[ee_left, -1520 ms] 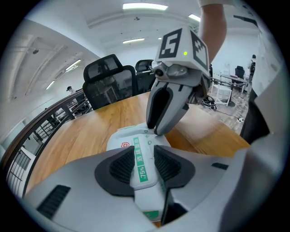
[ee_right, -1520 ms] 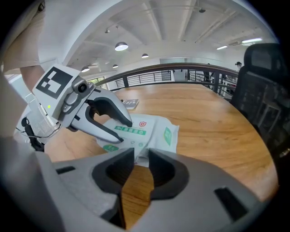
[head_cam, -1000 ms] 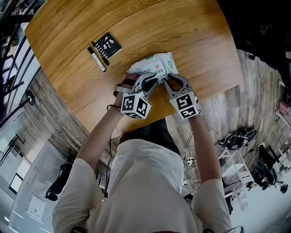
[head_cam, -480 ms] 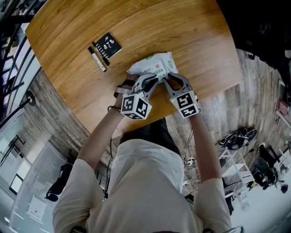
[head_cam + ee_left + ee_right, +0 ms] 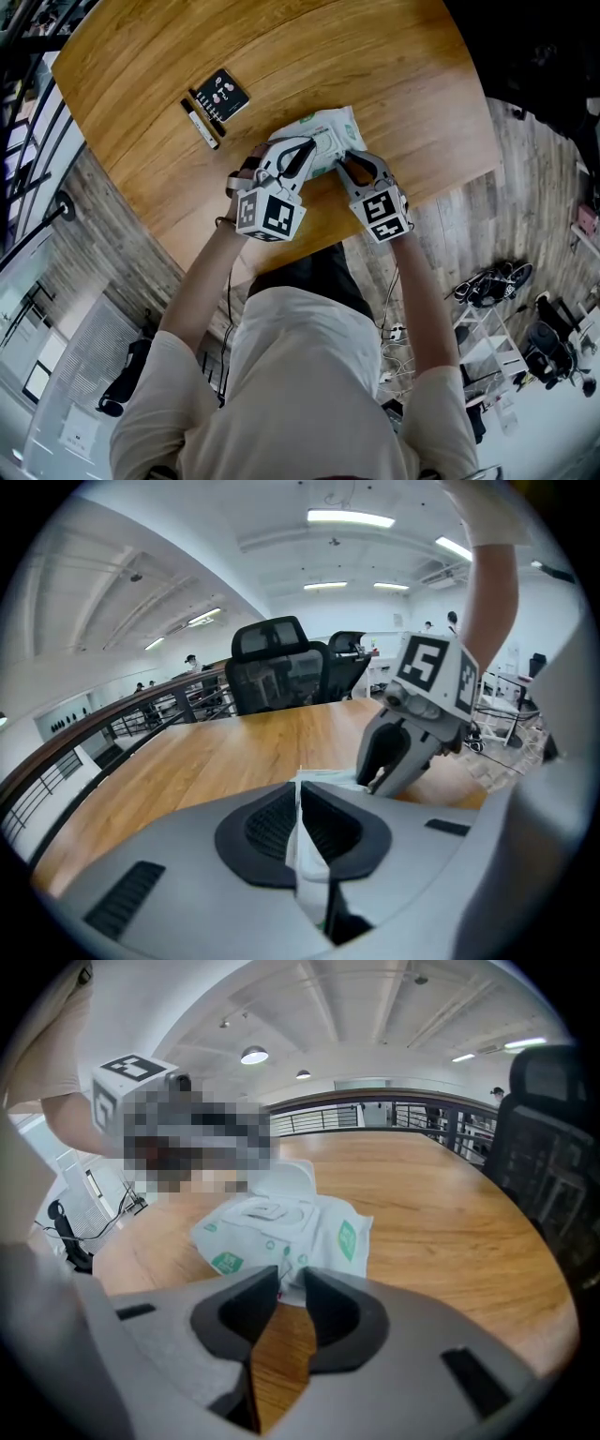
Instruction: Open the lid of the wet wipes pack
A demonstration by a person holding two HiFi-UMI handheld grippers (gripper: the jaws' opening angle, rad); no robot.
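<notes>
From the head view, the wet wipes pack (image 5: 323, 131) lies on the wooden counter (image 5: 394, 84), toward its near edge. The left gripper (image 5: 307, 148) and the right gripper (image 5: 343, 161) meet at the pack's near side, left and right of each other. A black card (image 5: 222, 92) and a marker pen (image 5: 200, 122) sit well to the left of the pack. In the left gripper view, the fingers have just been closing and now stand narrow, pinching the thin white lid (image 5: 306, 869) edge-on between their pads. The right gripper reaches down to the pack just beyond, with office chairs (image 5: 272, 667) at the counter's far side. In the right gripper view, the fingers are drawn close together, nipping the pack's near edge. The lid stands raised at the pack's far side, with the white opening frame showing below it.
</notes>
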